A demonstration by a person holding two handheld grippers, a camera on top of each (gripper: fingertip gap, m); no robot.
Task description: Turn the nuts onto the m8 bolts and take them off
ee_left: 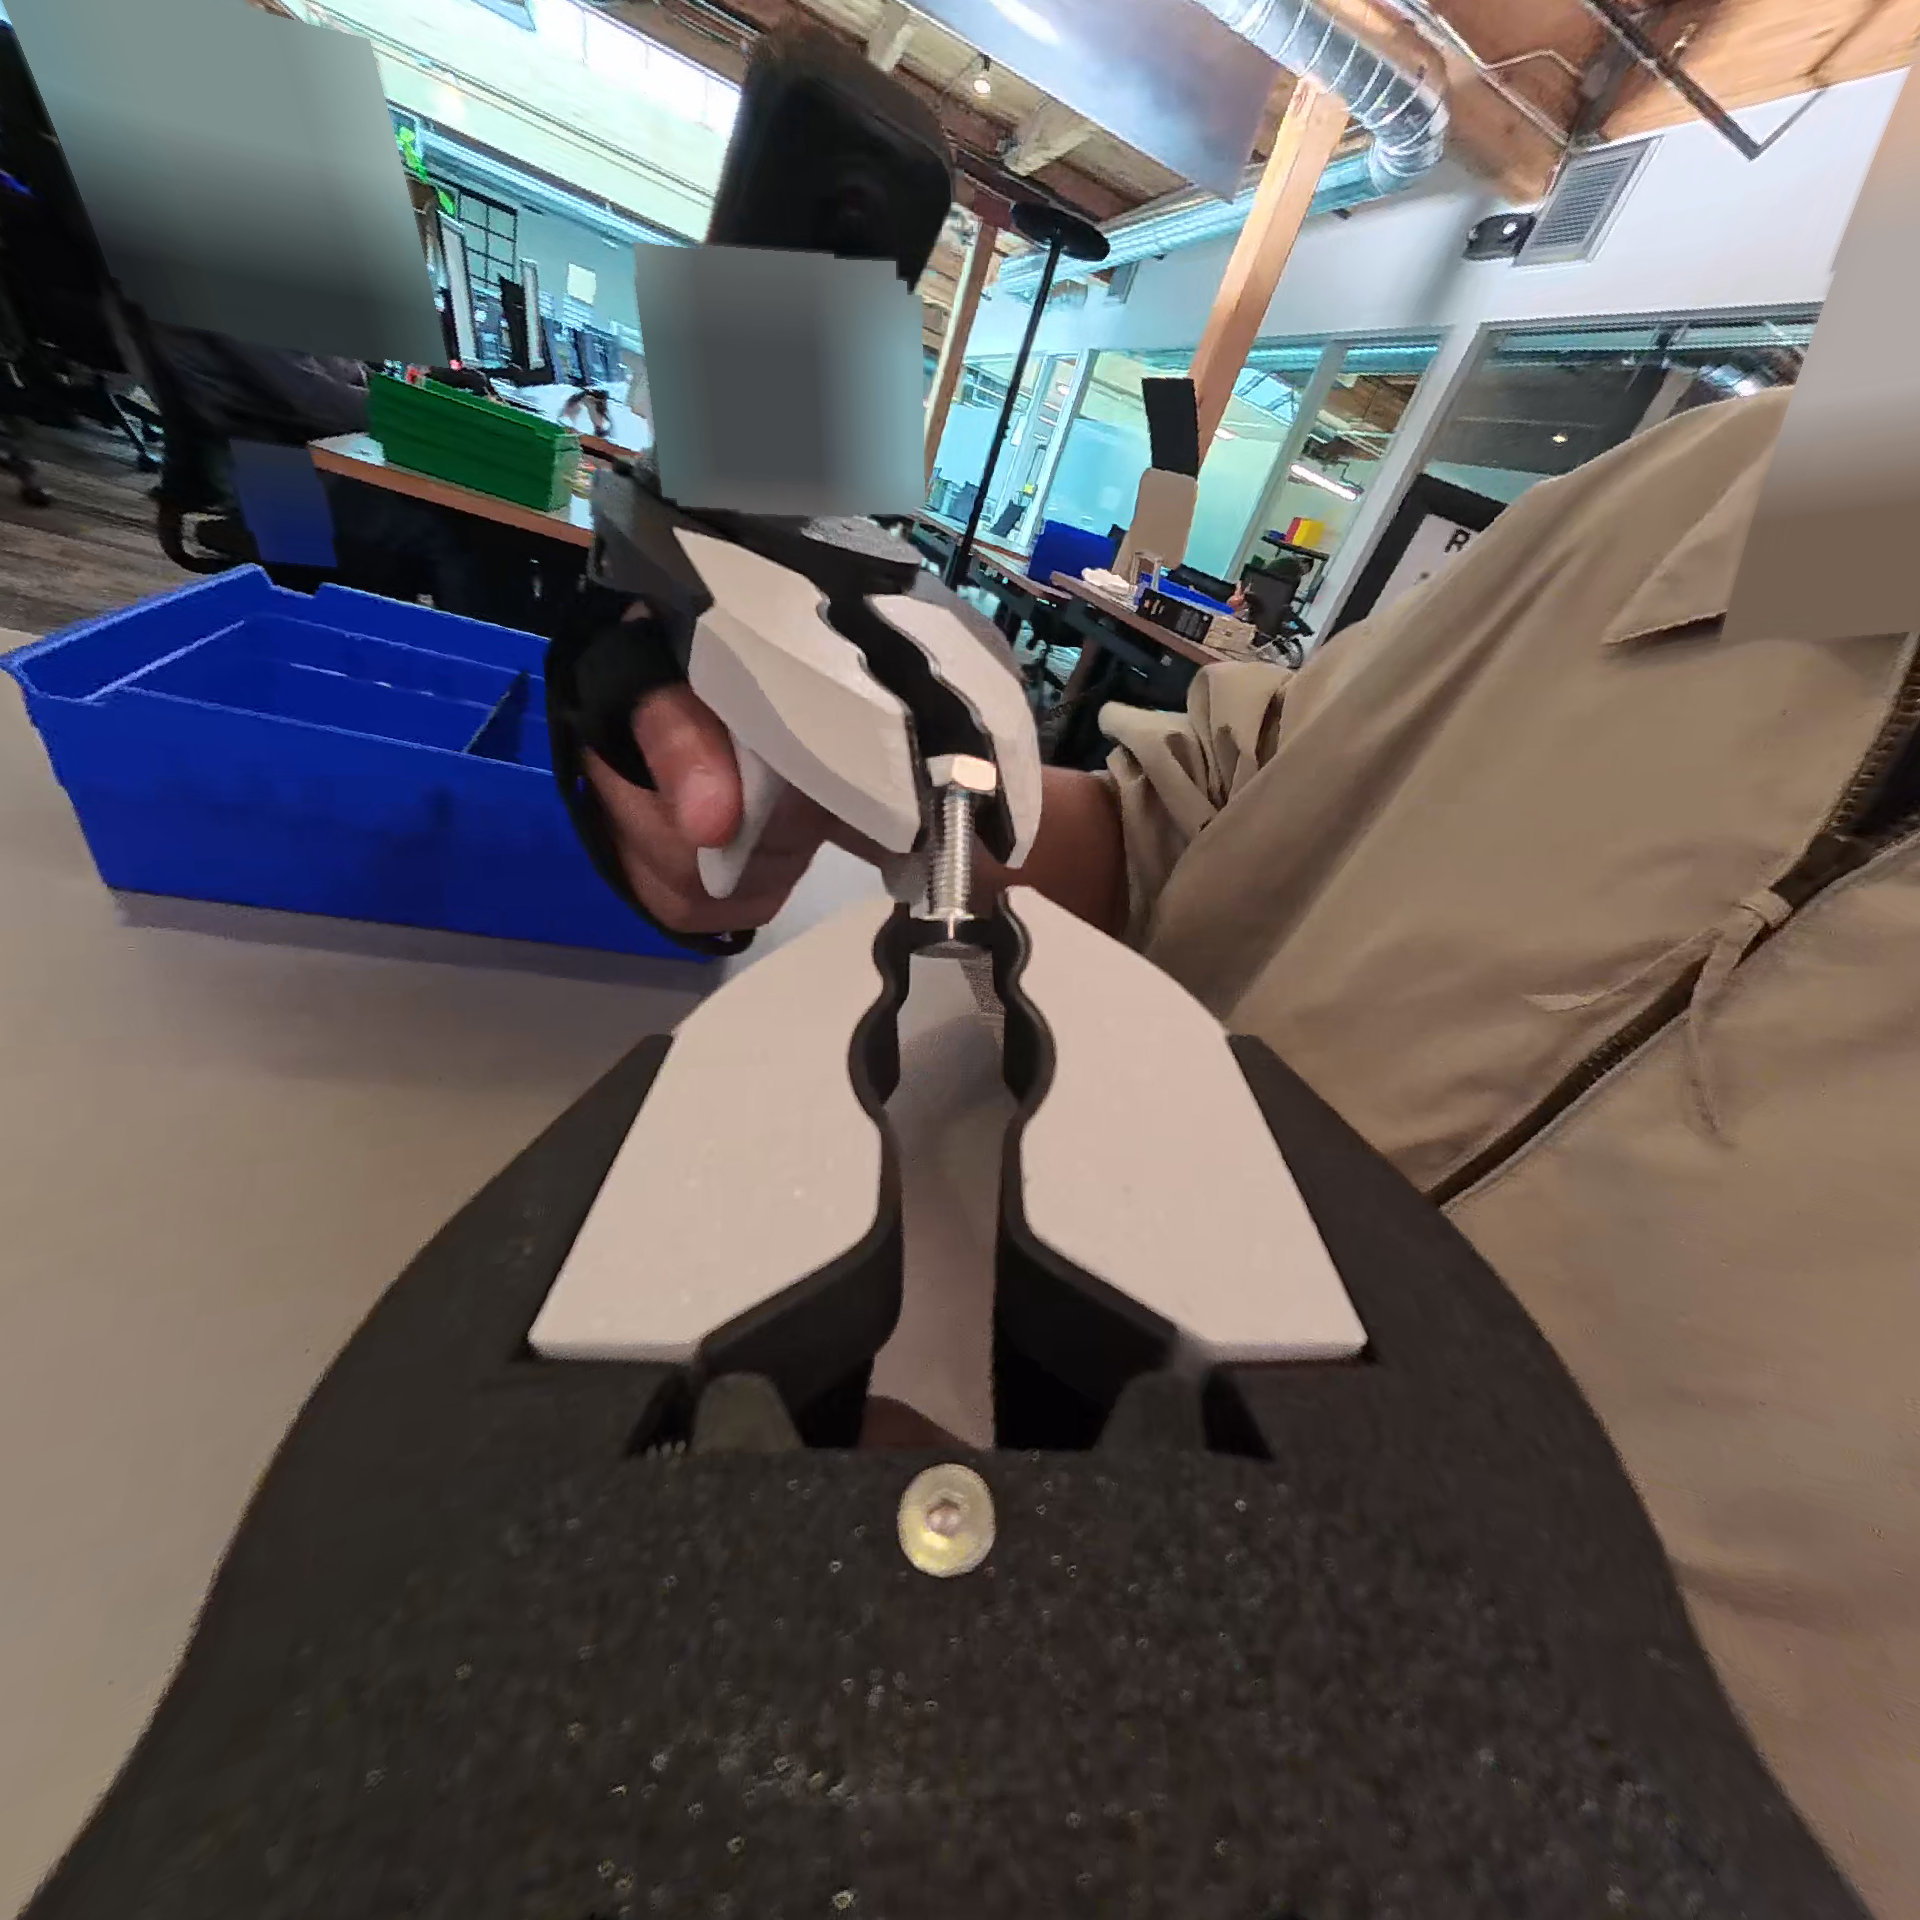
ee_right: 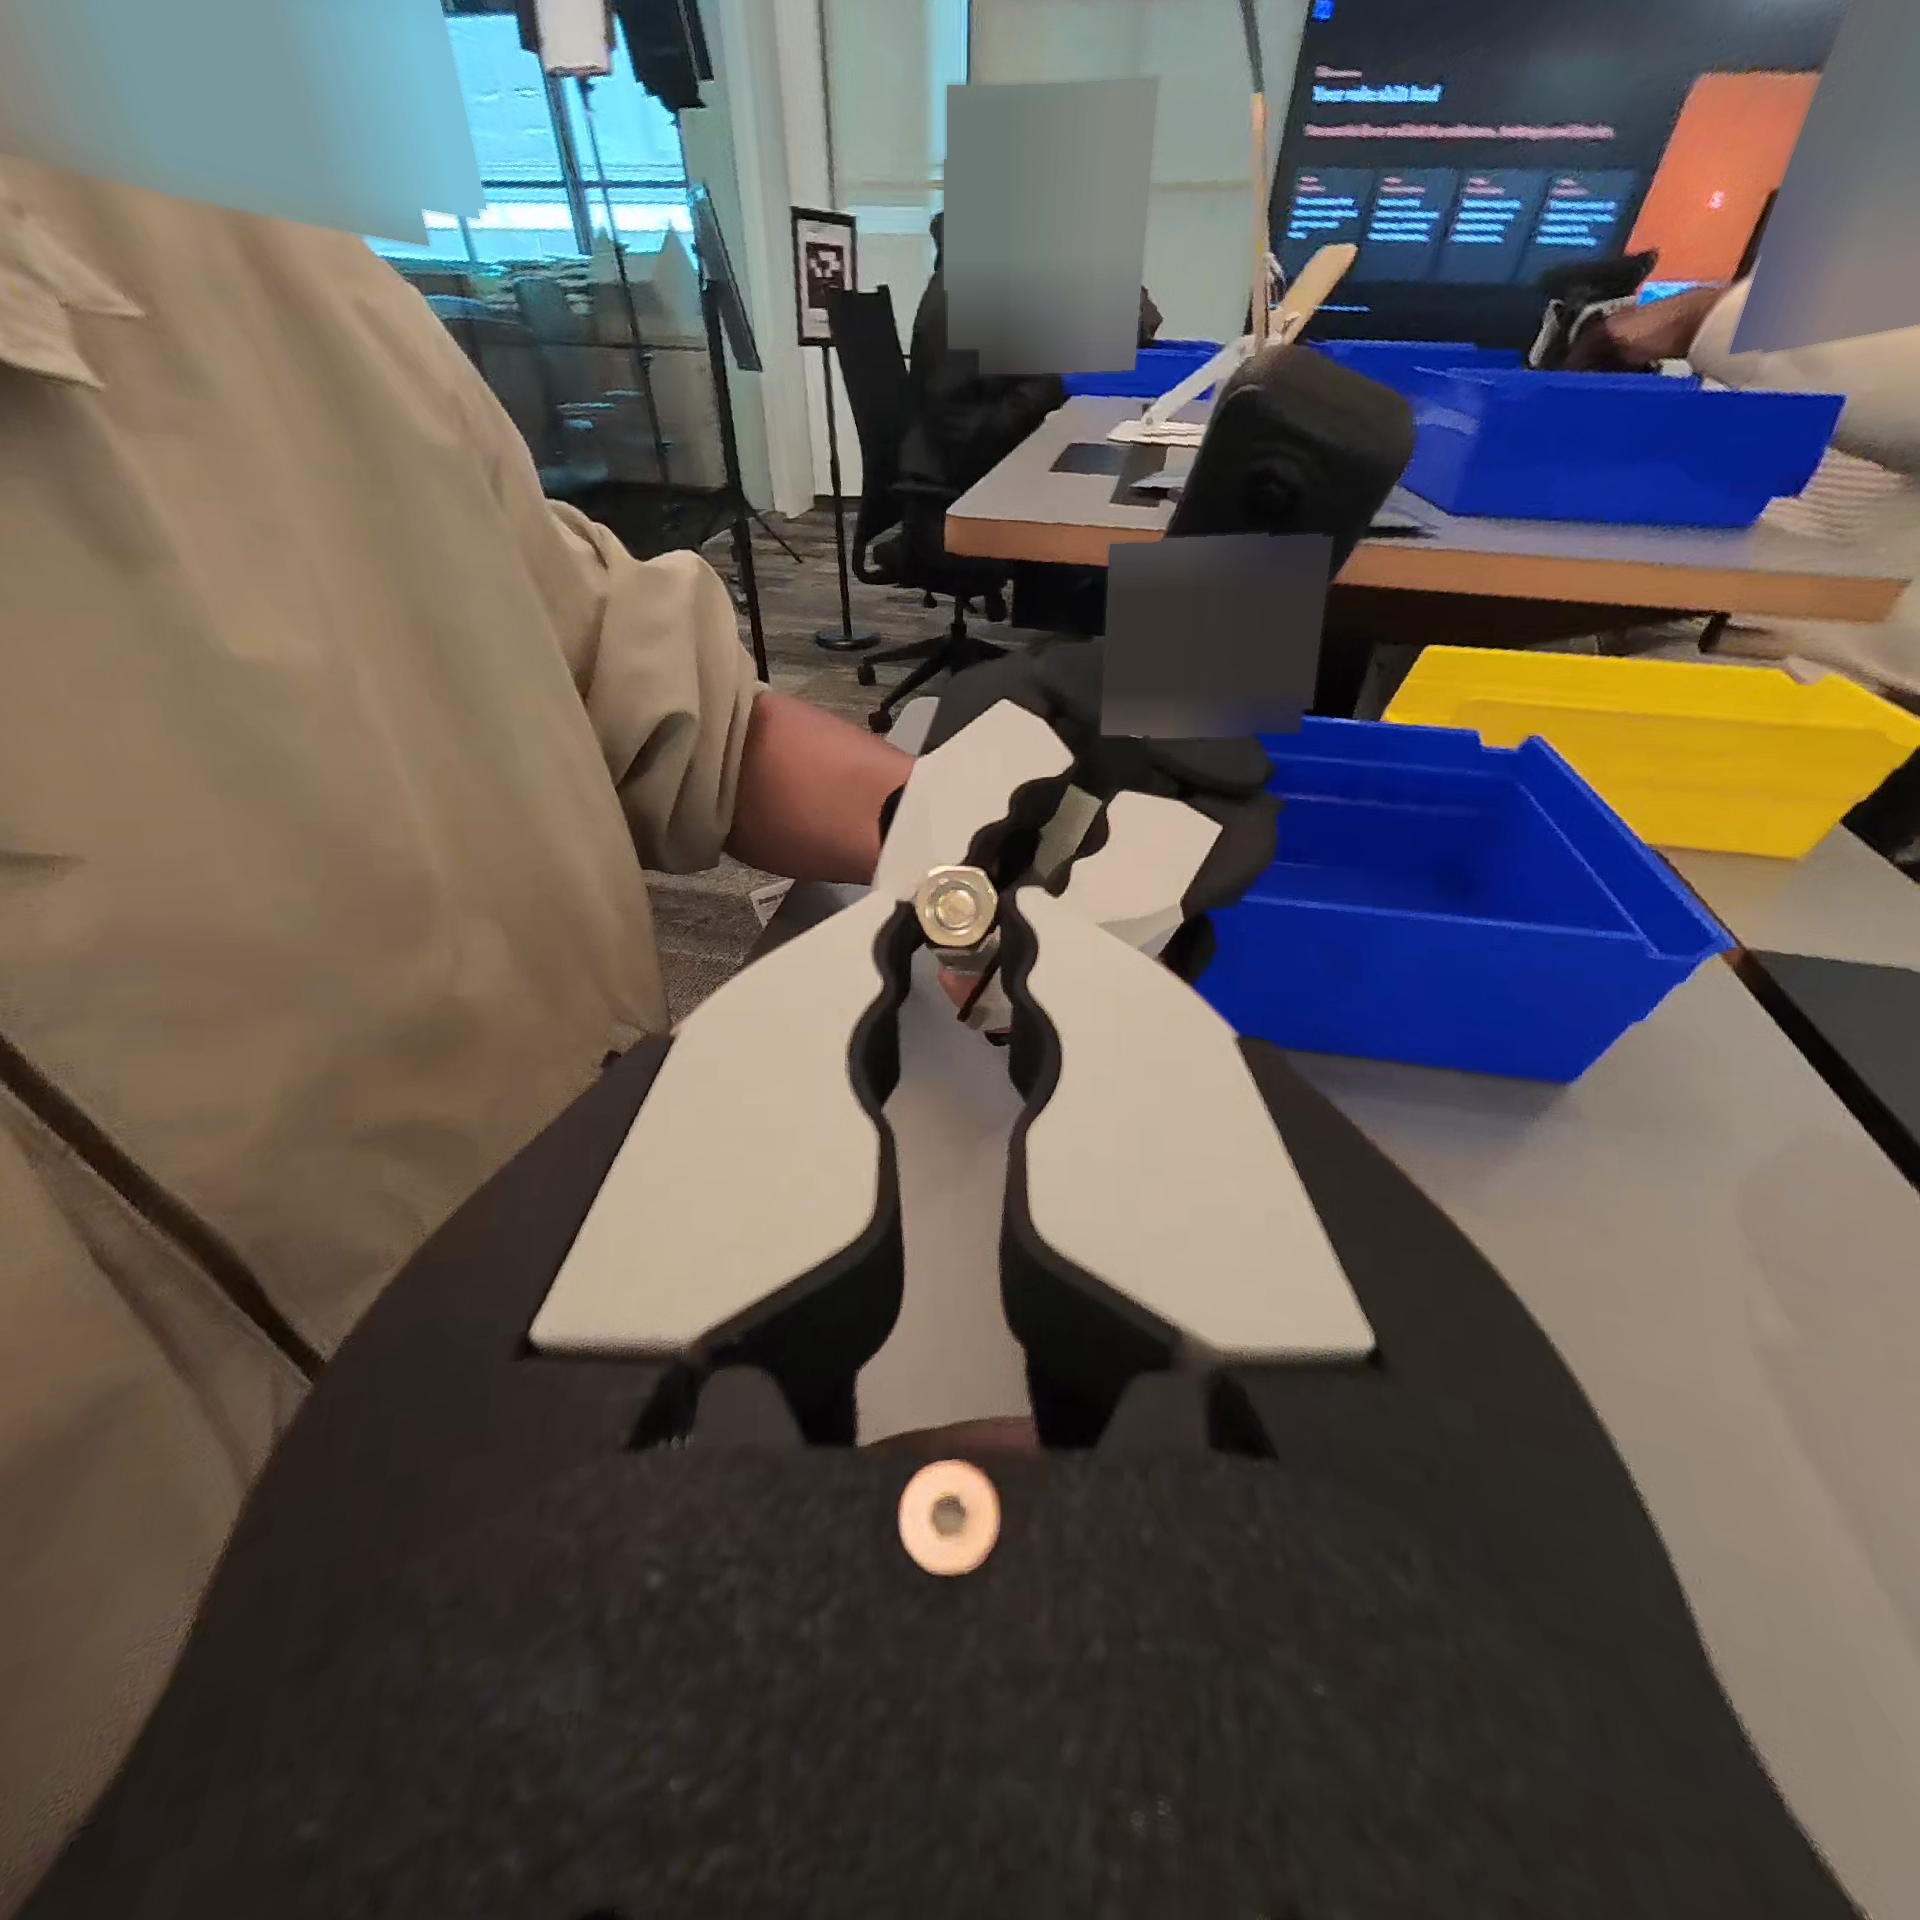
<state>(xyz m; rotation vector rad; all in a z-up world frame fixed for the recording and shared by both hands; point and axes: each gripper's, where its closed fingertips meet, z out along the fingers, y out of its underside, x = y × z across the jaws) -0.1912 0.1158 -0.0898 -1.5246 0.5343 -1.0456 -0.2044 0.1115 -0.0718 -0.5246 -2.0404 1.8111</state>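
We held the bolt (ee_left: 954, 831) by its hex head in the right gripper (ee_left: 961, 800), whose jaws were closed on that head, so the threaded shank hung out and down toward the left gripper (ee_left: 951, 940). In the left wrist view the shank's long axis ran nearly straight along the left fingers' line, its free end reaching into the mouth of their tips. Something small and silvery, which we took to be the nut (ee_left: 948, 948), sat pinched between those tips just at the shank's end; we could not tell whether it had caught the first thread or only touched it. In the right wrist view we looked almost end-on at the head (ee_right: 956, 906), with the left gripper (ee_right: 971, 992) close behind it, its grip hidden there. Both grippers were well above the table (ee_left: 260, 1091), with a blue bin (ee_left: 312, 758) off to the side. We judged that the coming turn depended on keeping nut and shank on one axis, since any tilt would probably cross the threads.
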